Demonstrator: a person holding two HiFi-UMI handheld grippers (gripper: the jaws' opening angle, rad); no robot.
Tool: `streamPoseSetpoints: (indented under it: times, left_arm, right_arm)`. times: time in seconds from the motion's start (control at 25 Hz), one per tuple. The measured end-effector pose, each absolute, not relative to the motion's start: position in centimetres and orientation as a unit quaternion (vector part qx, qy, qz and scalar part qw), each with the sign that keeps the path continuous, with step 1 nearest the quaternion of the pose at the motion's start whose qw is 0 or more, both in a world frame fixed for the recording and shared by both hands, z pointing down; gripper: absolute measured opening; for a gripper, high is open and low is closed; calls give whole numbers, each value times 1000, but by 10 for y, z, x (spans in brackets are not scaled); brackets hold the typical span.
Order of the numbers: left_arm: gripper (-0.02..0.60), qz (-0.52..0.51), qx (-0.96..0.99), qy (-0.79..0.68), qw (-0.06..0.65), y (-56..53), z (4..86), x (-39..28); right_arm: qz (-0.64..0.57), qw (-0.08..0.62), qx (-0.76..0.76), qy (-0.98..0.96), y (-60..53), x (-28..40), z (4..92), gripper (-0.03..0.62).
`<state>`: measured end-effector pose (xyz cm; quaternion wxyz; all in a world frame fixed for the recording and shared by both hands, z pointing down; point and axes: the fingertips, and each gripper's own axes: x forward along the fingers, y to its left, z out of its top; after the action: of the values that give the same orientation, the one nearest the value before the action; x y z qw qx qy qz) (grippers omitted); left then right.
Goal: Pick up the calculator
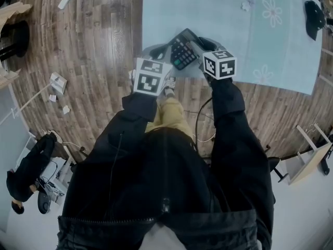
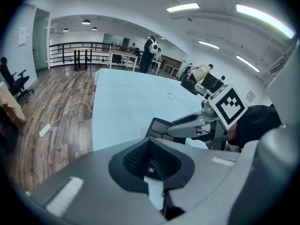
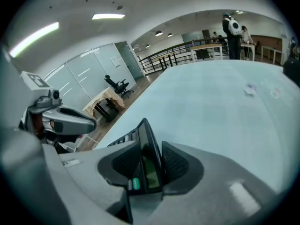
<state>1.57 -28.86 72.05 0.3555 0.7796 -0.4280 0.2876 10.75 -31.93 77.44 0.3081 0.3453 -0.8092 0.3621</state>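
Note:
The black calculator lies at the near edge of the pale blue table. In the right gripper view the calculator stands edge-on between my right gripper's two pads. The jaws sit wide around it, with a thin gap on the right side. In the head view the right gripper is over the calculator's right side. My left gripper hovers just left of it. Its pads meet, with nothing between them. From the left gripper view the calculator's corner shows beyond the jaws, under the right gripper's finger.
A black object and a small white scrap lie far back on the table. On the wood floor are a power strip, papers and a wooden frame. People stand far off.

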Motion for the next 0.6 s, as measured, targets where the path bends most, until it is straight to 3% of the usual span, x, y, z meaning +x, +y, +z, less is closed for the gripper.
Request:
streamPoseSetpoints:
  times: [0.44, 0.52, 0.6]
  left_arm:
    - [2, 290, 784, -422, 352, -278, 717, 14]
    - [2, 294, 782, -422, 352, -276, 717, 11]
    - [2, 299, 780, -423, 350, -272, 718, 8]
  right_arm:
    - [459, 187, 284, -821, -320, 106, 776, 118]
    - [460, 182, 274, -825, -321, 102, 775, 75]
    - [460, 179, 279, -824, -319, 100, 773, 73]
